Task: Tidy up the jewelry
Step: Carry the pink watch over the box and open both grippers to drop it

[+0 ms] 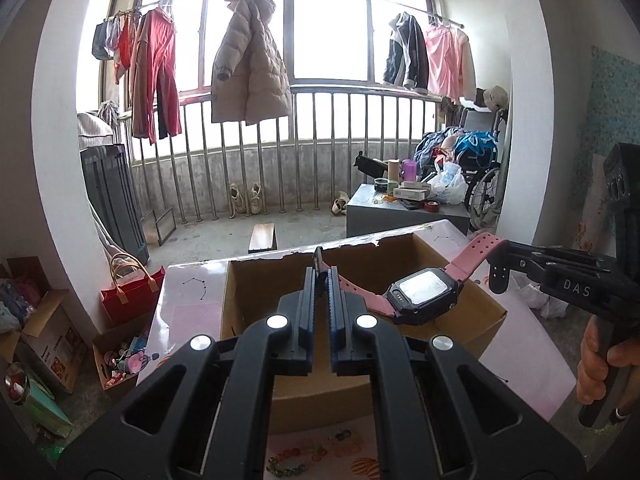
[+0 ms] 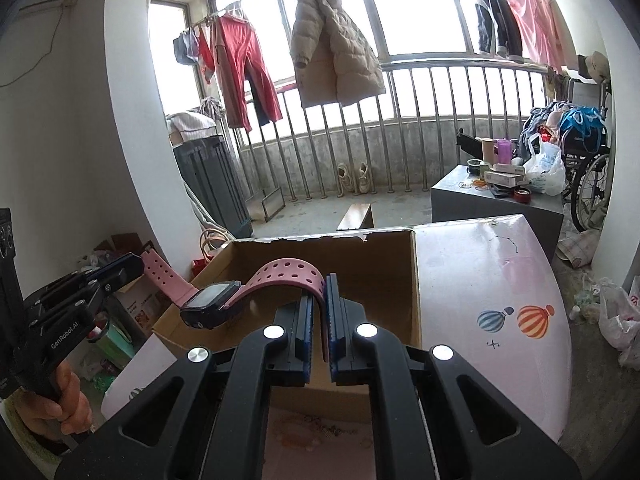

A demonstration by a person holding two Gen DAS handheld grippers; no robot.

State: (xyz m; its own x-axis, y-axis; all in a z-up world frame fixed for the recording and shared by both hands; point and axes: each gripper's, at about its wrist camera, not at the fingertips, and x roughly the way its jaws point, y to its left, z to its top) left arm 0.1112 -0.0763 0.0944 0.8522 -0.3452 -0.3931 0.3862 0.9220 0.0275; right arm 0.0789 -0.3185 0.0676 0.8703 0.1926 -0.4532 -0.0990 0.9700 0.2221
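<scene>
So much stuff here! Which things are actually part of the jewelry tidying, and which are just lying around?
Part of the job:
- pink watch, one strap end in the left gripper, the other in the right gripper
- cardboard box beneath it
- beads on the table

Lying about:
- beige coat
- wheelchair
- red bag

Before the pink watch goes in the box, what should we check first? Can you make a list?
1. Left gripper shut on one strap end of the pink watch: ok.
2. Right gripper shut on the other strap end: ok.
3. Watch is above the open cardboard box: ok.
4. Watch hangs free, touching no box wall: ok.
5. Box floor has room for it: cannot tell, the floor is hidden.
6. Bead bracelets on the table are out of the way: ok.
</scene>
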